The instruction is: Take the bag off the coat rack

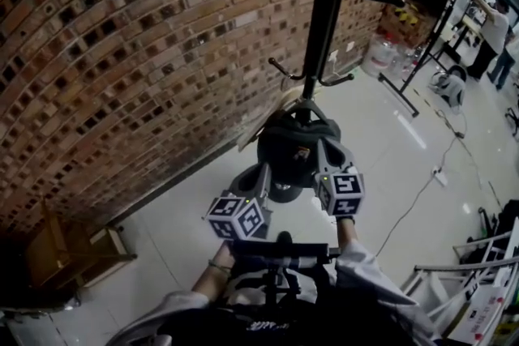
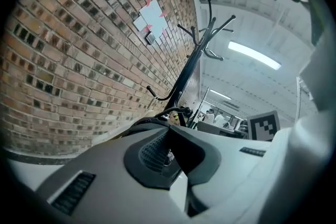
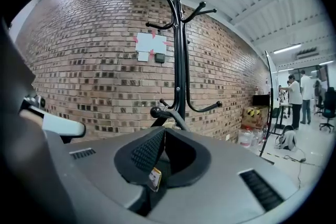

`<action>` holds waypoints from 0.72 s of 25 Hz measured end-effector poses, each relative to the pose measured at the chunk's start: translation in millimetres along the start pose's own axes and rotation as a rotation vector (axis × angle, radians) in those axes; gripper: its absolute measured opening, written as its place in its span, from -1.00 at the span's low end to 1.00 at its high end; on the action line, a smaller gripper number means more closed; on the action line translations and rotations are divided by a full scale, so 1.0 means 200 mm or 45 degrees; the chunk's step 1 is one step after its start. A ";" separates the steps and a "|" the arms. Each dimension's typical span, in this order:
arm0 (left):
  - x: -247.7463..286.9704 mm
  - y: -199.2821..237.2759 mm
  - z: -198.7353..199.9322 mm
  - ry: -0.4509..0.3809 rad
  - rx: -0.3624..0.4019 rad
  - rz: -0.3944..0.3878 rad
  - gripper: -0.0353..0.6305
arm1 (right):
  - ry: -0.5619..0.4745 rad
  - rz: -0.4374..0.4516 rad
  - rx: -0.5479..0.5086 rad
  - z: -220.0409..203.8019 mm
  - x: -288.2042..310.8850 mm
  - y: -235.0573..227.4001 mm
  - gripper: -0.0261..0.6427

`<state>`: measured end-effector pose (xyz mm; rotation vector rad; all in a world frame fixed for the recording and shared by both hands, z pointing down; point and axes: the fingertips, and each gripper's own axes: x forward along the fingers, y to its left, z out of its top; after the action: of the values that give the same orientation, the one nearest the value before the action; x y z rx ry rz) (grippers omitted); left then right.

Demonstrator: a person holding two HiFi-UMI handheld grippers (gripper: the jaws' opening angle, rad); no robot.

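Head view: rounded black bag (image 1: pixel 292 154), small pale logo, is hanging just before the coat rack (image 1: pixel 324 20) pole, under its lower hooks (image 1: pixel 284 70). Left gripper (image 1: pixel 261 173) and right gripper (image 1: pixel 326 154) jaws are clamping shut on it. Brick wall (image 1: pixel 122 53) is crowding left, floor (image 1: pixel 389 166) lying open right.

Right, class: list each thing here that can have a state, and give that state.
bag: hanging low on the coat rack, a tool at each side.
coat rack: upright, upper hooks bare.
left tool: jaws closed, apparently on the bag's edge.
right tool: jaws shut, the bag's small label pinched between them.
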<state>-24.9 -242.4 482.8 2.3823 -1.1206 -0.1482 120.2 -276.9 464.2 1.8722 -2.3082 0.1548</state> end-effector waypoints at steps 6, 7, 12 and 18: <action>0.11 0.04 0.07 -0.037 -0.003 0.056 -0.90 | 0.061 0.013 -0.177 0.04 0.19 -0.10 -0.59; 0.12 0.05 0.08 -0.040 -0.002 0.066 -0.90 | 0.073 0.021 -0.208 0.04 0.22 -0.10 -0.53; 0.17 0.09 0.11 -0.052 0.006 0.112 -0.90 | 0.149 0.051 -0.326 0.04 0.34 -0.07 -0.40; 0.21 0.12 0.12 -0.063 -0.002 0.149 -0.90 | 0.140 0.049 -0.400 0.03 0.45 -0.14 -0.40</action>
<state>-21.9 -296.1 478.5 2.3162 -1.2784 -0.1689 129.8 -371.3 475.5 1.6242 -2.1501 -0.0929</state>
